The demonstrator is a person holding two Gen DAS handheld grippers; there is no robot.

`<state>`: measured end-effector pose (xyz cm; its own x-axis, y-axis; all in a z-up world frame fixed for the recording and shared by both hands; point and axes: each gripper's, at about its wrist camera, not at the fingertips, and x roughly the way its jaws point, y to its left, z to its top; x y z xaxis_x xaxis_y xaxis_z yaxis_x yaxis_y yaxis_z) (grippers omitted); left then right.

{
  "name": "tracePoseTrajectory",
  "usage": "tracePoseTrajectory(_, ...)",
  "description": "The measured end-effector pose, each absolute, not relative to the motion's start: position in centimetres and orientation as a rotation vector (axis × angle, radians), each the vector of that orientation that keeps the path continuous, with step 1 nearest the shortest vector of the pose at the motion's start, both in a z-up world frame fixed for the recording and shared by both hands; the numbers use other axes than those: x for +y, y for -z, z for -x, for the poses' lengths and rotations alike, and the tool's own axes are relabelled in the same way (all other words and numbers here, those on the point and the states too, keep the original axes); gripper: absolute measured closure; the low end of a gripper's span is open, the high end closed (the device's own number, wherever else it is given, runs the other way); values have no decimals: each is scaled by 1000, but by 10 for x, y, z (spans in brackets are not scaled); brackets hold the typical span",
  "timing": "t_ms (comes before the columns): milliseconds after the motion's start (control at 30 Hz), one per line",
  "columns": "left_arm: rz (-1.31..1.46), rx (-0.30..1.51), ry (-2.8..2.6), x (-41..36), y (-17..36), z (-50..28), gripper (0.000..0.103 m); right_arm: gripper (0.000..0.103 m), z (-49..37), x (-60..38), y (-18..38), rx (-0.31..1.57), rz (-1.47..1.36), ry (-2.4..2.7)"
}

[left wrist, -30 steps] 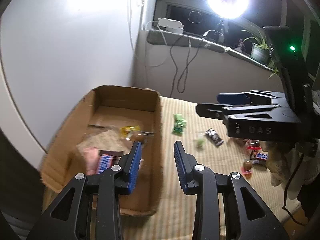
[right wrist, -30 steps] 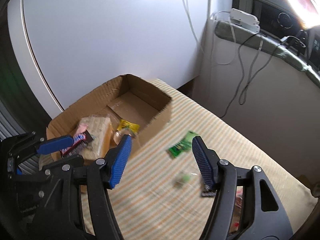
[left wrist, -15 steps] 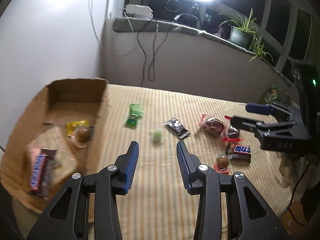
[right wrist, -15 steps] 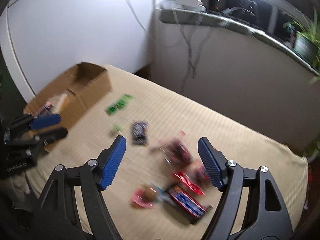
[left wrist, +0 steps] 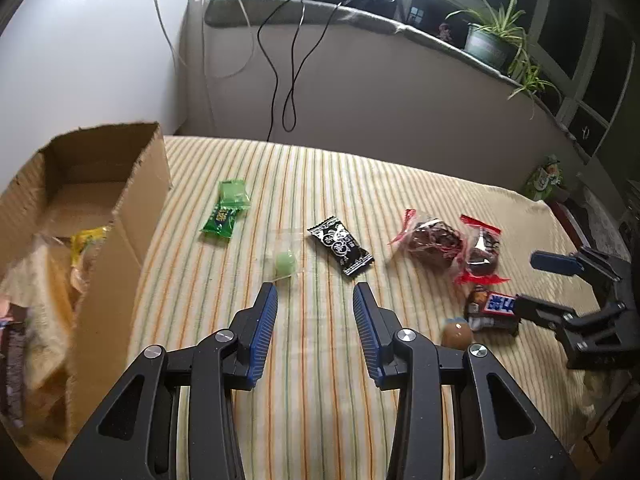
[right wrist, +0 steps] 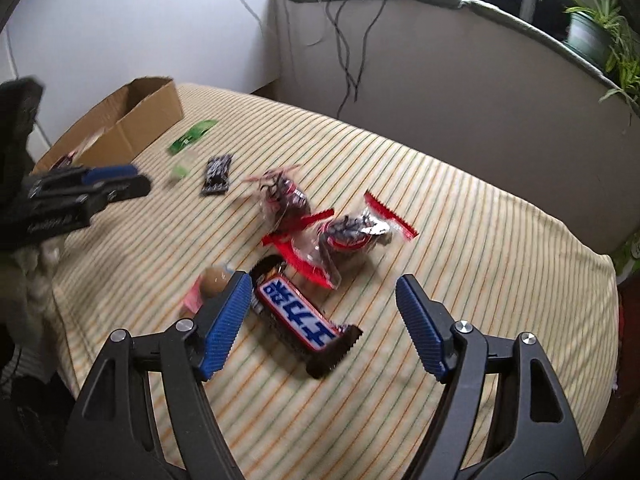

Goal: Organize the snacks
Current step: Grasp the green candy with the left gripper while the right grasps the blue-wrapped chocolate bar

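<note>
Loose snacks lie on a striped cloth. My left gripper point(left wrist: 314, 300) is open and empty, just short of a green ball candy point(left wrist: 286, 264) and a black wrapper point(left wrist: 340, 246). A green packet point(left wrist: 226, 212) lies nearer the cardboard box point(left wrist: 140, 184), which holds several snacks. My right gripper point(right wrist: 322, 284) is open and hovers over a Snickers bar point(right wrist: 296, 316) that shows between its fingers, with no pad pressing on it. A brown ball candy point(right wrist: 214, 284) sits by its left finger. Two red-edged brownie packs point(right wrist: 286, 200) point(right wrist: 352, 232) lie just beyond.
A grey ledge point(left wrist: 360, 20) with hanging cables point(left wrist: 288, 80) and a potted plant point(left wrist: 488, 44) runs behind the cloth. The cloth's right edge point(right wrist: 600, 280) drops off. My right gripper point(left wrist: 540, 284) shows at the right of the left wrist view.
Both grippers have swung away from the box to the right and lower, over the loose snacks. Both pairs of jaws stand wider than a second ago.
</note>
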<state>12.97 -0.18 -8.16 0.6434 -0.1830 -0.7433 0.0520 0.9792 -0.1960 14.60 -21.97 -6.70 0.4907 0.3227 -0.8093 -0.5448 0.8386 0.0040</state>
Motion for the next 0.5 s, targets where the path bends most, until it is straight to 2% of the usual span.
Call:
tracePoseTrajectory(133, 192, 876, 119, 0, 89, -139, 65, 27, -145, -221, 71, 931, 286, -572)
tracePoseTrajectory(433, 179, 887, 81, 2, 95, -159, 65, 37, -142, -211, 80, 954, 343, -650)
tracePoseTrajectory(500, 167, 894, 72, 2, 97, -164, 66, 42, -141, -206, 83, 957, 364, -657)
